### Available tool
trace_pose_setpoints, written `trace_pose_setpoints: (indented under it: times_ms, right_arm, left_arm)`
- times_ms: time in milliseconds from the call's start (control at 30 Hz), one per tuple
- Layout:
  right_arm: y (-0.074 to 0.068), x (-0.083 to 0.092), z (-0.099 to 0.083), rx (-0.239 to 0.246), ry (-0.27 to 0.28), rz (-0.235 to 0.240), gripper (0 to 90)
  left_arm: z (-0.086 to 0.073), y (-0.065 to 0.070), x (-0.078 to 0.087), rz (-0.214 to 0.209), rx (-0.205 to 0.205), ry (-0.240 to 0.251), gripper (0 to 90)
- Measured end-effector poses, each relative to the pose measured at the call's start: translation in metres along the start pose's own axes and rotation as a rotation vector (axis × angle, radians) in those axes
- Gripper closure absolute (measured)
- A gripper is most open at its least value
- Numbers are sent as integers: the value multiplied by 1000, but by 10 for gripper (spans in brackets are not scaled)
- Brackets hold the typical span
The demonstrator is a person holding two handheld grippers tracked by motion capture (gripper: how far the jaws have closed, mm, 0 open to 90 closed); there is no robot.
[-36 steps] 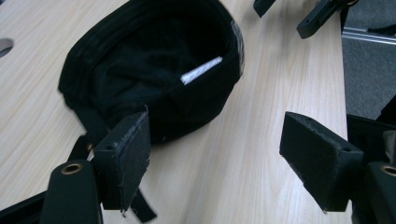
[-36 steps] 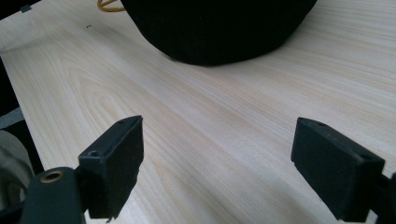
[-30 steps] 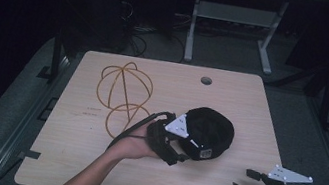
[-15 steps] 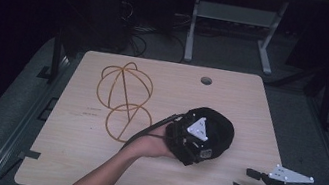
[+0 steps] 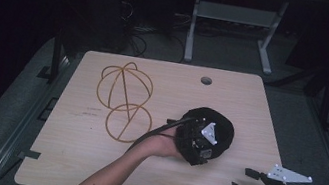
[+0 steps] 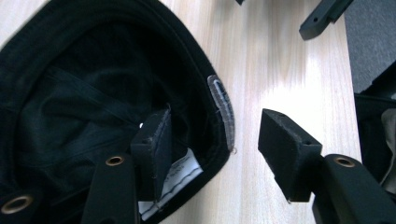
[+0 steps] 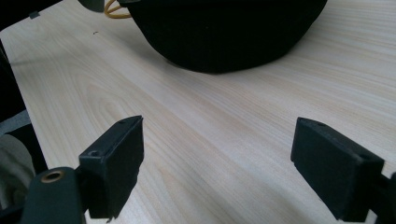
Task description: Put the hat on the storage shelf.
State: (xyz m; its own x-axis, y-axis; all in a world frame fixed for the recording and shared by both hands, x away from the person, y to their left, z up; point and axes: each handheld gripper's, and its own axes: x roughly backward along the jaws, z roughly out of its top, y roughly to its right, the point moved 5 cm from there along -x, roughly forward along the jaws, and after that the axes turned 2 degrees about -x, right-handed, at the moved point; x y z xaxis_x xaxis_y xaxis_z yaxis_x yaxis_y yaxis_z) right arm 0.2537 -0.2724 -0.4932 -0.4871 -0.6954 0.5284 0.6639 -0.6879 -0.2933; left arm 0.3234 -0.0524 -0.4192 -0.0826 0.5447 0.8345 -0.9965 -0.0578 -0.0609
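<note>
While the jaws straddle the rim but have not pinched it, this is how things stand.

Cap: a black cap (image 5: 214, 134) lies upturned, opening up, on the right half of the table (image 5: 65, 157), nearer the front edge than the back.

Left gripper: the left gripper (image 6: 219, 140) has one jaw inside the cap and the other outside over bare wood, with the rim (image 6: 219, 105) between them. The jaws have just been closing and stand about half apart. The pads do not yet press the fabric, so nothing is held.

Right gripper: the right gripper (image 5: 245, 181) hovers near the front right corner, jaws spread wide and empty, apart from the cap.

Wire frame: a yellow wire frame (image 5: 123, 98) of hoops lies on the left half, toward the back edge, well apart from the cap.

Risk, slipping: the outer jaw stands well off the rim. If the closing drags the soft fabric sideways, the cap may slide across the wood rather than be caught.

Risk, thin bite: the inner pad sits low against the lining. A pinch on the sweatband alone could fold the rim or pull loose on lifting.

Writing: a white sewn-in label (image 6: 175, 175) shows inside the cap beside the inner jaw. Its print is too small to read. No brand can be made out.
</note>
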Motion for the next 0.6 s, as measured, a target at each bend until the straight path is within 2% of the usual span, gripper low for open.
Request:
trace_pose_setpoints:
  times_ms: [233, 367, 400, 600]
  right_arm:
    - [1, -2, -1, 4, -10, 0, 163]
    - [1, -2, -1, 0, -6, 0, 160]
    - [1, -2, -1, -5, -9, -2, 160]
    - [-1, -5, -1, 7, -18, -3, 149]
  left_arm:
    - [-3, -2, 0, -11, -9, -22, 645]
    - [-4, 0, -3, -22, -16, -30, 696]
    - [-5, 2, -4, -27, -25, -46, 710]
    - [-6, 4, -3, -35, -37, -44, 775]
